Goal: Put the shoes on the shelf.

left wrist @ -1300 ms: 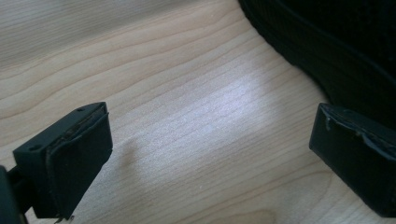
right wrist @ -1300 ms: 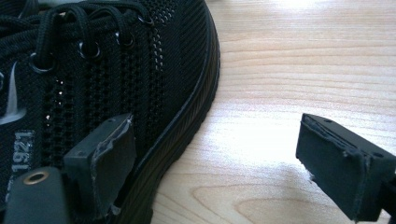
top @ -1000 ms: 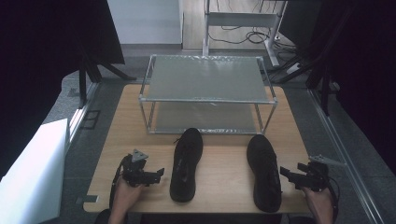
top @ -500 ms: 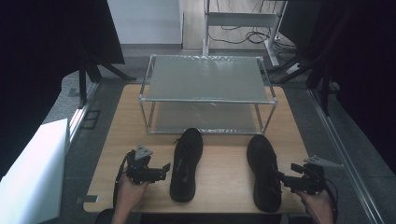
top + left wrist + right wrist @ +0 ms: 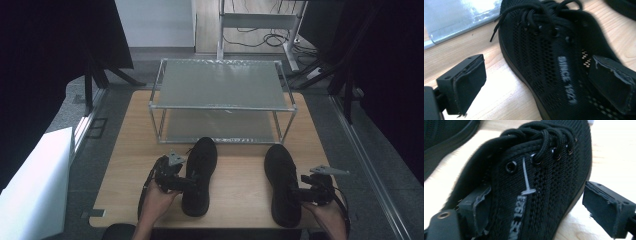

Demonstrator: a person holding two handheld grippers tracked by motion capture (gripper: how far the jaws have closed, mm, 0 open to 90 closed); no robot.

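As toes face rack [image 5: 222,100] | both shoes [image 5: 200,175] lie lengthwise

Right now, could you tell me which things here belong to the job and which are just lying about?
In the job:
left shoe, side wall between the open left gripper jaws
right shoe, likewise straddled by the open right gripper

Lying about:
rack, both shelves bare
white board beside the table
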